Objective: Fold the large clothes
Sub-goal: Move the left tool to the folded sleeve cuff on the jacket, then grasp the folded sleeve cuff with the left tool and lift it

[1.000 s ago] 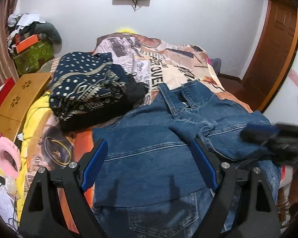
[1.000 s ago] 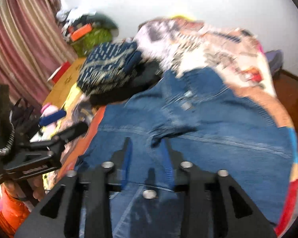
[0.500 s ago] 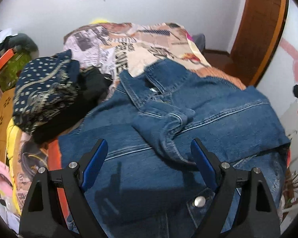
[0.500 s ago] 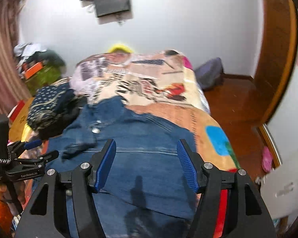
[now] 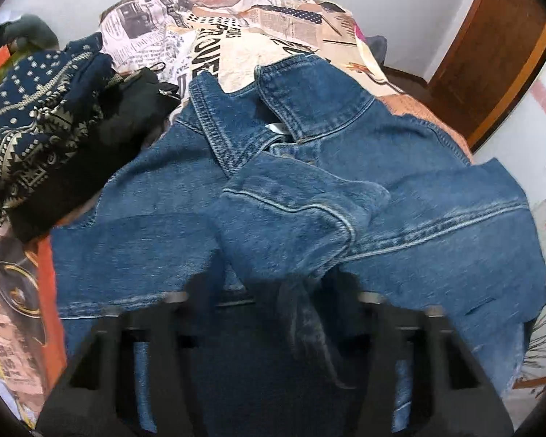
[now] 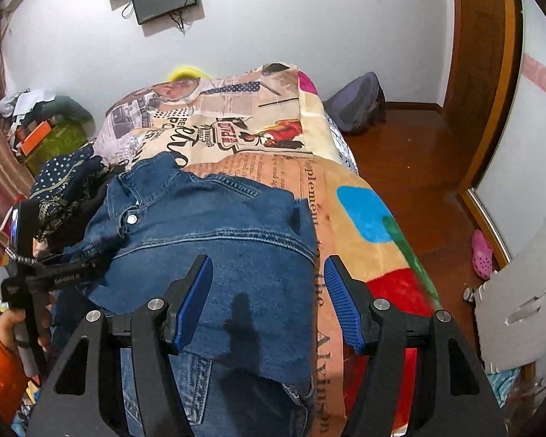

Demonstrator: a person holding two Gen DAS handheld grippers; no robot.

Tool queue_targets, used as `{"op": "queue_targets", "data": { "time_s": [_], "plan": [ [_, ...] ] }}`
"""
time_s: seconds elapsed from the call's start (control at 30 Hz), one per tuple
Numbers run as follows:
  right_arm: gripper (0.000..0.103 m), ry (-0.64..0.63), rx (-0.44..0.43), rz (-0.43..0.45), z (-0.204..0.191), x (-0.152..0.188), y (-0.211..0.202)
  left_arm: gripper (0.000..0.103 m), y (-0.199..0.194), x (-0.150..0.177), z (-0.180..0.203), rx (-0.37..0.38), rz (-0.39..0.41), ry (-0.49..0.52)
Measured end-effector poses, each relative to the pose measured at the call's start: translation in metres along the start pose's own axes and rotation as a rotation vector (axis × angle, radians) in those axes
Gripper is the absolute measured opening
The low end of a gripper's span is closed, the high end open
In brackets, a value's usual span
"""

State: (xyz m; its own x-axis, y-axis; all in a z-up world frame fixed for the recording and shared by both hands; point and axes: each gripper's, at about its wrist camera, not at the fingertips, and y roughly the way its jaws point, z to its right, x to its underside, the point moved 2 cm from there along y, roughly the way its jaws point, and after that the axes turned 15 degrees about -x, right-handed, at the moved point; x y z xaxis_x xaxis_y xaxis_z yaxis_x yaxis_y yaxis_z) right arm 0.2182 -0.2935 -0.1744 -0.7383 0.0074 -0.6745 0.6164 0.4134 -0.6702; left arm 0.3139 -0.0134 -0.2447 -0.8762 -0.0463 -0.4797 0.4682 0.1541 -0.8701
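Left gripper (image 5: 273, 291): low over the denim jacket (image 5: 309, 218), jaws have just been closing, a ridge of blue denim rising between them; motion blur hides whether the pads press the cloth. In the right wrist view it reaches in from the left edge, held by a hand (image 6: 29, 327) with an orange sleeve (image 6: 0, 367).
Right gripper (image 6: 269, 306): spread, blue pads apart above the jacket's right edge, nothing between them.
Denim jacket: lies across the near part of the bed, collar toward the far wall, one sleeve folded over the chest.
Bedspread (image 6: 236, 134): newsprint and cartoon pattern, under the jacket.
Patterned navy cloth (image 5: 29, 116): piled with a black garment (image 5: 134, 102), just beside the jacket's left shoulder.
Pink clog (image 6: 482, 255): on the wooden floor, well apart.
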Motion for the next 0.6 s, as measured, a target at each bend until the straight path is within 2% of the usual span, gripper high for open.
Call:
{"op": "queue_targets", "data": {
  "time_s": [0.1, 0.17, 0.27, 0.43, 0.6],
  "plan": [
    [0.06, 0.01, -0.007, -0.005, 0.003, 0.003, 0.002, 0.022, -0.006, -0.004, 0.0, -0.022, 0.019, 0.008],
    [0.06, 0.016, -0.01, -0.01, 0.005, 0.004, 0.004, 0.014, -0.013, -0.008, -0.005, -0.002, 0.034, -0.006],
    [0.06, 0.015, -0.008, -0.013, 0.006, 0.004, 0.005, 0.012, -0.031, -0.015, -0.014, 0.024, 0.091, -0.029],
    [0.06, 0.016, -0.002, -0.005, 0.006, 0.002, 0.002, 0.011, -0.089, -0.027, -0.03, 0.012, 0.268, -0.045],
    [0.06, 0.017, -0.016, 0.011, 0.001, -0.002, -0.001, 0.011, -0.13, -0.031, -0.053, -0.002, 0.387, -0.073]
  ]
}}
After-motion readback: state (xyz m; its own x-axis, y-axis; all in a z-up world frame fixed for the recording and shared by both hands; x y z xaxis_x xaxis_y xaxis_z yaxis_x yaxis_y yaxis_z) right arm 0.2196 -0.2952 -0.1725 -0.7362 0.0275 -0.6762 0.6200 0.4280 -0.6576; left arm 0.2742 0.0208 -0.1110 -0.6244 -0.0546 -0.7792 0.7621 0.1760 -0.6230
